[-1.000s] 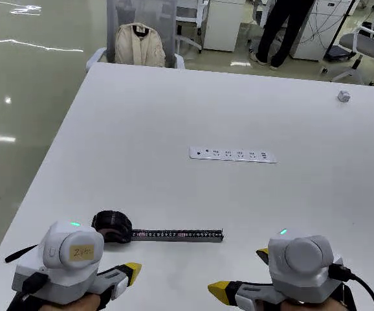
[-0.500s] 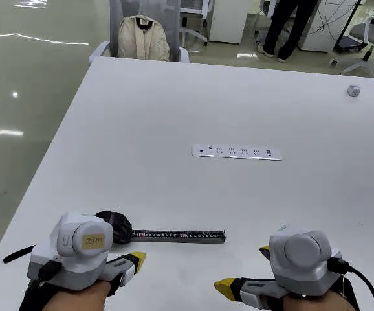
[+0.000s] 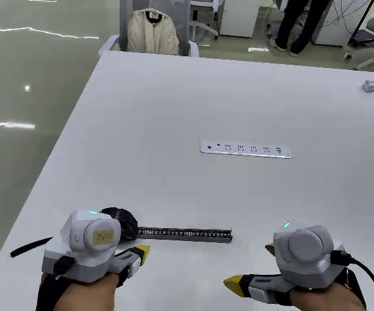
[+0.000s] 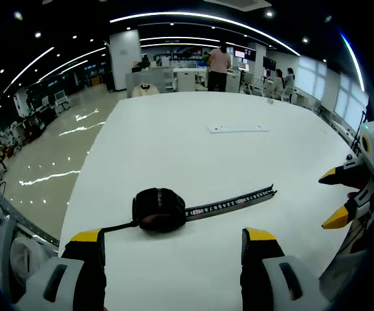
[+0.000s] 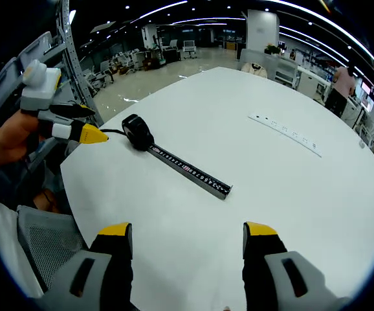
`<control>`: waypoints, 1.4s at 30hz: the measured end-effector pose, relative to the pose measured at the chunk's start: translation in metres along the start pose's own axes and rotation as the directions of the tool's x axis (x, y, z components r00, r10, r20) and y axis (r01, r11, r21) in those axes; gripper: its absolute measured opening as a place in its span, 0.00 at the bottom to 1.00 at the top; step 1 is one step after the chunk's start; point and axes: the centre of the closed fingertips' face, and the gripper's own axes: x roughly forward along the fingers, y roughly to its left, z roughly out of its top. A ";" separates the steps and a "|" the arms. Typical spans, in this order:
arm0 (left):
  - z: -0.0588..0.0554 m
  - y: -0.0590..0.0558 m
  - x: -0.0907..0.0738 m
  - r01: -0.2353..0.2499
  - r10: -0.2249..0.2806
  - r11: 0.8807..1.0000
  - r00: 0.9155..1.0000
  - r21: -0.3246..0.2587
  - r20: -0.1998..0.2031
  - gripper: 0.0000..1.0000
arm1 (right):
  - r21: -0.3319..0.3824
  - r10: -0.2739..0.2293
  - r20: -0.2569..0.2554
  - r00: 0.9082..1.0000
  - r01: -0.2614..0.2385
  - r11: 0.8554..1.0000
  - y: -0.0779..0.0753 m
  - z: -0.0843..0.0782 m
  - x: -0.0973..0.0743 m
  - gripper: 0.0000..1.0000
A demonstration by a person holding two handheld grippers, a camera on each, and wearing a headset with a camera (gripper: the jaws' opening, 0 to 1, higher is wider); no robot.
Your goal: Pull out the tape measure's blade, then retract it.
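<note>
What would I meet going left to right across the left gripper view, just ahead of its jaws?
black strap → tape measure case → pulled-out blade → right gripper, open, coming in at the right edge.

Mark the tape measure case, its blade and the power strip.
tape measure case [image 4: 159, 209], left gripper view, middle of the black housing.
blade [image 3: 186, 232], head view, mid-length.
power strip [image 3: 245, 148], head view, middle of its top face.
</note>
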 end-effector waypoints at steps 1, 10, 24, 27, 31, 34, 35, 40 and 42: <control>0.000 0.000 0.002 -0.002 0.002 1.000 1.000 -0.007 0.000 0.84 | -0.005 0.002 -0.005 1.000 -0.002 1.000 -0.001 0.000 0.001 0.70; -0.002 0.001 0.018 -0.015 0.014 0.999 1.000 -0.043 -0.015 0.83 | -0.051 0.034 -0.031 0.999 -0.035 0.998 -0.006 0.001 0.017 0.69; -0.008 0.003 0.041 -0.038 0.035 0.997 0.999 -0.073 -0.040 0.81 | -0.113 0.062 -0.069 0.996 -0.069 0.991 -0.026 0.001 0.037 0.68; -0.009 0.003 0.044 -0.039 0.036 0.996 0.998 -0.078 -0.046 0.81 | -0.131 0.077 -0.076 0.994 -0.087 0.988 -0.028 0.002 0.040 0.68; -0.011 0.004 0.050 -0.044 0.040 0.995 0.998 -0.084 -0.053 0.80 | -0.155 0.094 -0.088 0.992 -0.106 0.982 -0.033 0.001 0.045 0.66; -0.012 0.004 0.053 -0.046 0.041 0.995 0.997 -0.087 -0.058 0.80 | -0.183 0.105 -0.104 0.989 -0.123 0.975 -0.036 -0.001 0.049 0.65; -0.012 0.004 0.053 -0.046 0.041 0.995 0.997 -0.089 -0.060 0.80 | -0.191 0.109 -0.107 0.988 -0.128 0.973 -0.036 -0.002 0.050 0.65; -0.011 0.007 0.057 -0.051 0.045 0.993 0.997 -0.104 -0.058 0.79 | -0.224 0.125 -0.131 0.984 -0.152 0.963 -0.039 -0.005 0.058 0.64; -0.011 0.008 0.059 -0.053 0.046 0.993 0.997 -0.105 -0.063 0.79 | -0.246 0.130 -0.143 0.981 -0.162 0.956 -0.041 -0.005 0.061 0.64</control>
